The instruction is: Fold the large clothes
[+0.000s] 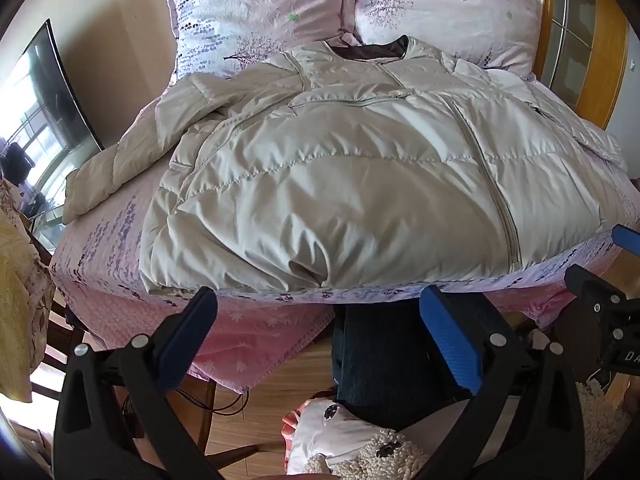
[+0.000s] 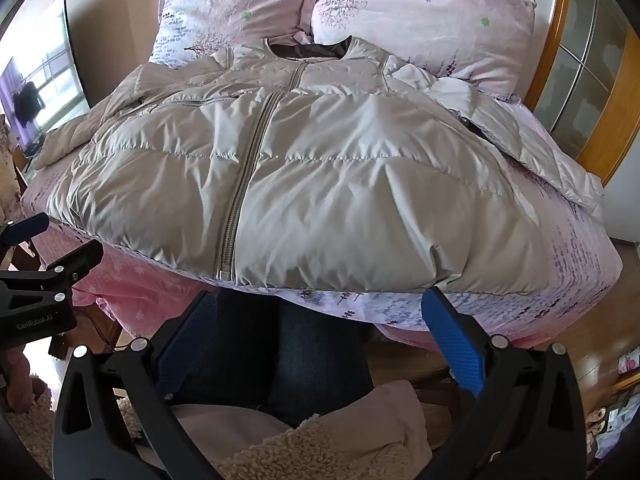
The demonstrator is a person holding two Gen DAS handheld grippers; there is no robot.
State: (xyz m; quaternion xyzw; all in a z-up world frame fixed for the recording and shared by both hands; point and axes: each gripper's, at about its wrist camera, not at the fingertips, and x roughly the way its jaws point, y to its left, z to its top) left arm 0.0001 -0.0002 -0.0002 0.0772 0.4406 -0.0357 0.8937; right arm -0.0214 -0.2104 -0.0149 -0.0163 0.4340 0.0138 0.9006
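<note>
A beige quilted puffer jacket lies front up and zipped on the pink bed, collar toward the pillows, hem at the near edge; it also shows in the right wrist view. One sleeve stretches out to the left, the other sleeve lies to the right. My left gripper is open and empty, just short of the hem, off the bed's near edge. My right gripper is open and empty, also just short of the hem, to the right of the zipper.
Two floral pillows lie at the bed's head. A television stands at the left, a wooden cabinet at the right. The person's jeans-clad legs and a fleece garment are below the grippers. Pink bedsheet hangs over the edge.
</note>
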